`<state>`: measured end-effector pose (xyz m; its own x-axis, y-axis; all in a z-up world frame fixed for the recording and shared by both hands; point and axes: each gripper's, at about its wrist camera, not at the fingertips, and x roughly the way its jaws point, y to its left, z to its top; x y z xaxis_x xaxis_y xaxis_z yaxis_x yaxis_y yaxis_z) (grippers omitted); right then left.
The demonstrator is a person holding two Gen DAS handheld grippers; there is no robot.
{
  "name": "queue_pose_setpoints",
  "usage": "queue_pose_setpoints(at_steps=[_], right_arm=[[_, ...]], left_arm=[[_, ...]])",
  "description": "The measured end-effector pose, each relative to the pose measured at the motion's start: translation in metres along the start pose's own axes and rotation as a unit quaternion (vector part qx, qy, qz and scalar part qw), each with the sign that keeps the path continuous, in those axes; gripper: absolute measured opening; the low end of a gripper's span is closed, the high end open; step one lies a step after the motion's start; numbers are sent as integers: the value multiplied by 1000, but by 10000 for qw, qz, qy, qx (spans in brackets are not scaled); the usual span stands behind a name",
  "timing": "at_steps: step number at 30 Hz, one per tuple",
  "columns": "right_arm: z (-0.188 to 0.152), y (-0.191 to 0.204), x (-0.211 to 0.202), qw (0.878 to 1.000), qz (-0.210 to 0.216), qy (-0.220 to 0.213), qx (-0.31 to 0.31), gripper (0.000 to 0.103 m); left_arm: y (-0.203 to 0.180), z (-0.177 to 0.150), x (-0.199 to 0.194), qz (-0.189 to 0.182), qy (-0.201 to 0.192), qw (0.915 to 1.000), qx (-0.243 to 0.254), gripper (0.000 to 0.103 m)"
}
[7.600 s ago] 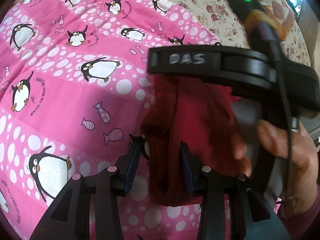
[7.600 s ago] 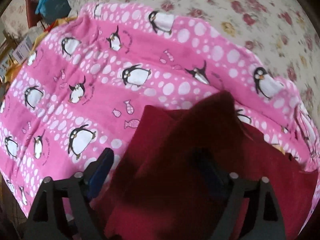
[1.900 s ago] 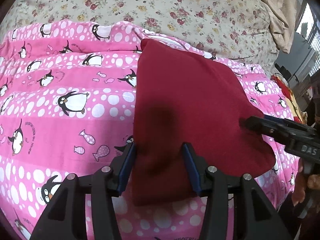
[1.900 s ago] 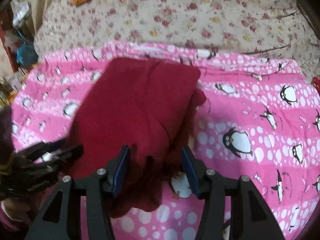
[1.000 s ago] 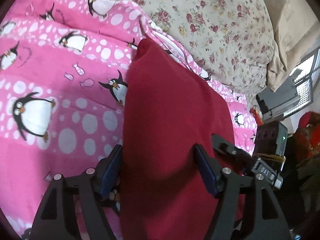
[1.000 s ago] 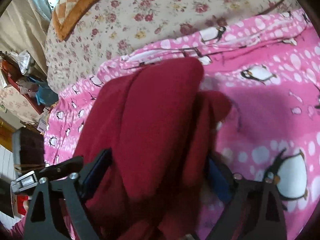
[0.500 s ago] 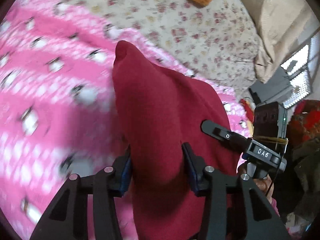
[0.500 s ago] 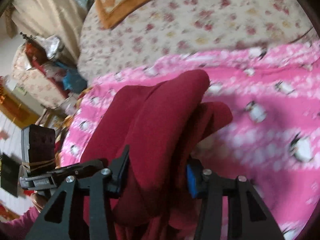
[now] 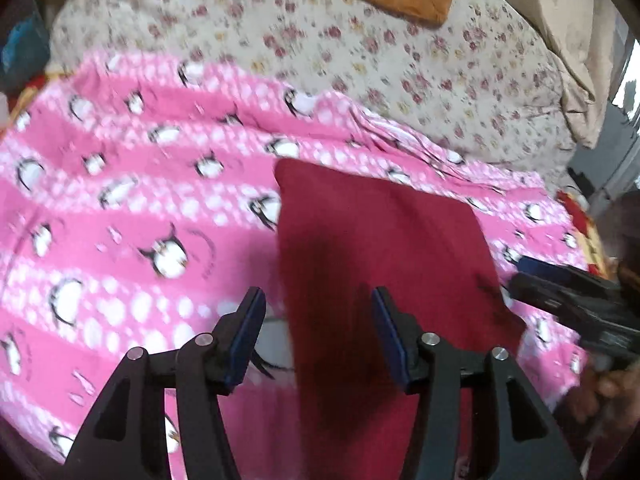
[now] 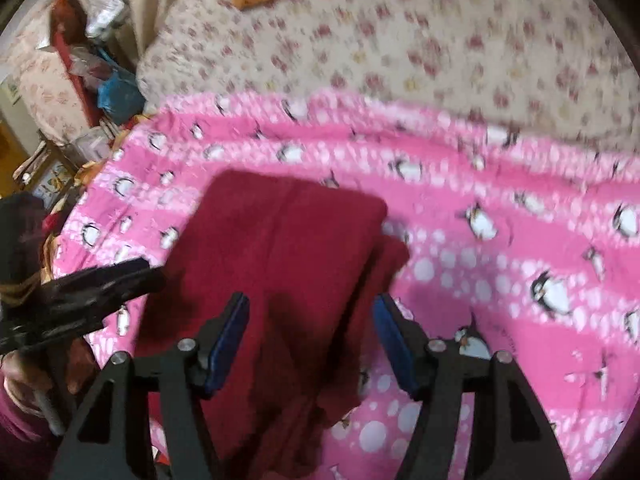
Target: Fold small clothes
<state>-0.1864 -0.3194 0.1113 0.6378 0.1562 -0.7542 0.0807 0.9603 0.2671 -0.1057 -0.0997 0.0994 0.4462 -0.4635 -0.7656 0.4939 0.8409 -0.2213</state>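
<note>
The dark red knitted garment [image 9: 384, 264] lies folded flat on the pink penguin-print blanket [image 9: 120, 216] near the bed's front edge. Left tool [image 9: 318, 336] and right tool [image 10: 310, 338] hover spread, jaws just opening, pinching nothing; maybe one fold remains.

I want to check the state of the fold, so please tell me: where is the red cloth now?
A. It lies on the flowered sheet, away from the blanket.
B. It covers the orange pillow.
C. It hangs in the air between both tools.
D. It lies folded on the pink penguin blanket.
D: the red cloth lies folded flat on the pink penguin blanket, and no tool pads press on it.
</note>
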Motion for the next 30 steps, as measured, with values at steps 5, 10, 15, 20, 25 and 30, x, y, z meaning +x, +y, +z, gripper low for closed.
queue_pose_setpoints(at_steps=[5, 10, 15, 20, 25, 30], right_arm=[[-8, 32, -12, 9987, 295, -55, -411, 63], [-31, 52, 25, 9913, -627, 306, -1115, 51], [-45, 43, 32, 9918, -796, 202, -984, 51], [-41, 43, 20, 9941, -726, 98, -801, 51], [-32, 38, 3, 9968, -724, -157, -286, 61], [-32, 36, 3, 9930, -1166, -150, -136, 64]], left_arm=[[6, -6, 19, 43, 22, 9998, -192, 33], [4, -11, 22, 53, -138, 9999, -34, 33], [-8, -14, 19, 236, -233, 9990, 308, 33], [-12, -13, 14, 375, -378, 9977, 431, 33], [-12, -13, 5, 547, -584, 9958, 452, 33], [-18, -18, -2, 884, -822, 9905, 662, 33]])
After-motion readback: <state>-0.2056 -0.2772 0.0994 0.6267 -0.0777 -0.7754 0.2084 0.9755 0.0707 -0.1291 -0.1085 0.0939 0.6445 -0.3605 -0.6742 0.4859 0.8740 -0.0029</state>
